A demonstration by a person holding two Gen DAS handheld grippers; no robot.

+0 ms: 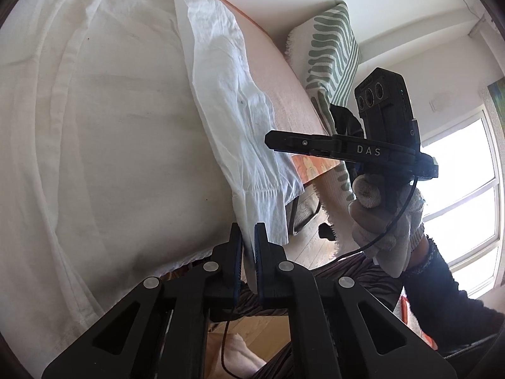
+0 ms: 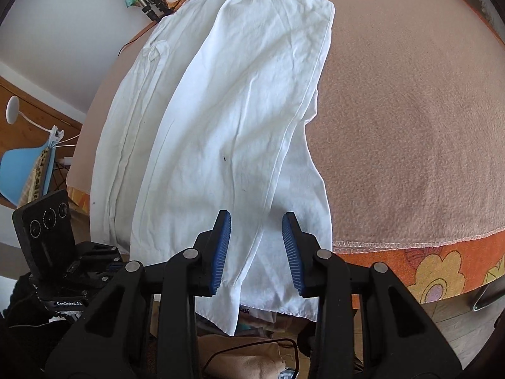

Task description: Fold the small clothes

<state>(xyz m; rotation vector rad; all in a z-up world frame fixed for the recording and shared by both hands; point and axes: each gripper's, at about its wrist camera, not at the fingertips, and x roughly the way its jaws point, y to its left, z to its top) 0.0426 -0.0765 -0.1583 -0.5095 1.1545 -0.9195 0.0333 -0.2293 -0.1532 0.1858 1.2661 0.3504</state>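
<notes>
Shirt (image 2: 227,120) beneath right gripper (image 2: 256,254)

A shirt (image 2: 195,126) lies on a blanket (image 2: 410,110), running from the upper middle of the right wrist view to the bottom centre, its hem hanging over the near edge. A sleeve (image 2: 252,101) is folded across its right half. Bare blanket fills the right. A chair (image 2: 22,164) sits at far left.
</notes>
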